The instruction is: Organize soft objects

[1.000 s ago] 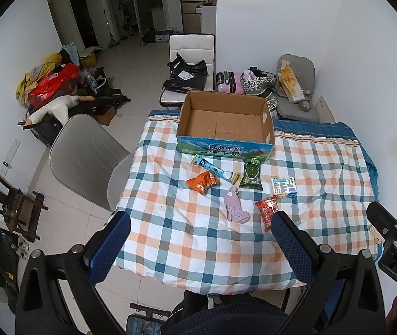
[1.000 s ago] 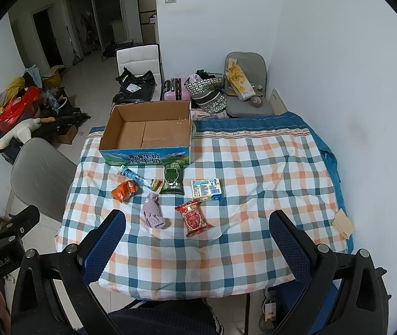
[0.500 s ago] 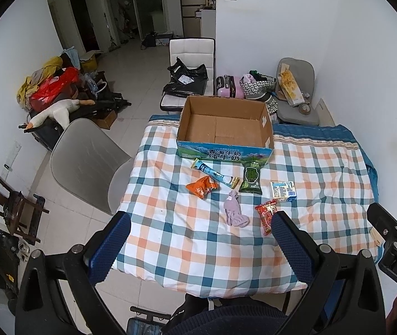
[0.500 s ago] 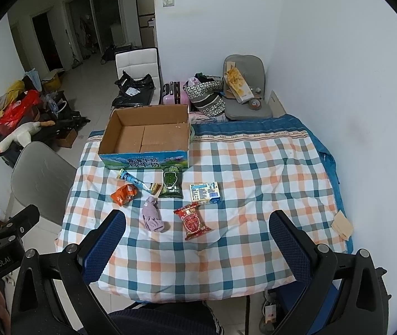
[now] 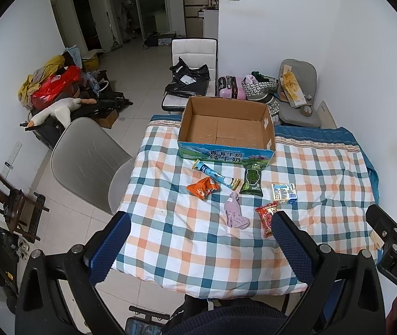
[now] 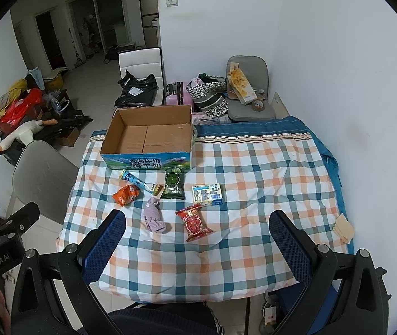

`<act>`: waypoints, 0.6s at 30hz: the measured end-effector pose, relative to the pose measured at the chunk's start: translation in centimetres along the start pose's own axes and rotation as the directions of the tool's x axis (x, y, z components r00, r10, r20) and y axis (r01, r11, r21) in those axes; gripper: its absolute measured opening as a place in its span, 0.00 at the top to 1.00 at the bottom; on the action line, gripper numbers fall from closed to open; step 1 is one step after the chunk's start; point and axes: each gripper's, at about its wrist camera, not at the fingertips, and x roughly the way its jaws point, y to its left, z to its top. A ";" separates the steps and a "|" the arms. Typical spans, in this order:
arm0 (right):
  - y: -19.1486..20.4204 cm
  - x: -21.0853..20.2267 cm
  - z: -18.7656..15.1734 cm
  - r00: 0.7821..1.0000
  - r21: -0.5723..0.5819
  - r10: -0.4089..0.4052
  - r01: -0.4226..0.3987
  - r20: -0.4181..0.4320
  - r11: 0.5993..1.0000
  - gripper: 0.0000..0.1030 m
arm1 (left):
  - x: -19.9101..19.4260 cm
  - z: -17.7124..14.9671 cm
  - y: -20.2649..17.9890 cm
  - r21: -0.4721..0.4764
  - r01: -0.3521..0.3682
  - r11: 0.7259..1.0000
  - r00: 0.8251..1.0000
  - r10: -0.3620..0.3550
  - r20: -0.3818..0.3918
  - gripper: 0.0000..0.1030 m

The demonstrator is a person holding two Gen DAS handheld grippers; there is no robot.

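An empty open cardboard box [image 5: 227, 128] [image 6: 149, 136] stands at the far side of the checked tablecloth [image 5: 193, 240] [image 6: 254, 173]. In front of it lie a blue tube packet [image 5: 215, 174] [image 6: 140, 182], an orange snack bag [image 5: 202, 188] [image 6: 126, 194], a green packet [image 5: 251, 180] [image 6: 173, 182], a small white-blue box [image 5: 283, 193] [image 6: 207, 194], a lilac rolled sock [image 5: 234, 214] [image 6: 154, 219] and a red snack bag [image 5: 267, 216] [image 6: 194, 222]. My left gripper [image 5: 198, 245] and right gripper [image 6: 197, 244] are both open and empty, held high above the table's near edge.
A grey chair [image 5: 86, 156] stands at the table's left. A white chair with black bags [image 5: 190, 75], a pink suitcase [image 5: 230, 88] and a grey seat [image 5: 299, 95] stand behind the table. A white wall [image 6: 352, 69] runs along the right. Clutter [image 5: 56, 86] lies on the floor at the left.
Both cameras have risen and pulled back slightly, so the table and objects sit a little lower and smaller in view. Nothing on the table has moved.
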 end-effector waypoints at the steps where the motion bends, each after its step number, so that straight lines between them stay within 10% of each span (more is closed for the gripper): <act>1: 0.0 0.0 -0.1 1.000 0.001 -0.001 0.001 0.001 1.000 0.00 | 0.0 0.0 0.0 0.000 0.000 1.000 1.000 0.000 -0.001 0.00; 9: -0.2 1.9 0.9 0.999 0.026 0.010 -0.009 -0.035 1.000 0.00 | 3.3 0.7 -0.1 -0.014 0.018 1.000 0.999 -0.018 -0.033 0.00; 18: -2.6 16.7 1.1 0.966 0.078 0.021 -0.001 -0.259 0.997 0.00 | 18.8 1.4 -2.8 -0.025 0.049 0.999 0.957 -0.054 -0.286 0.00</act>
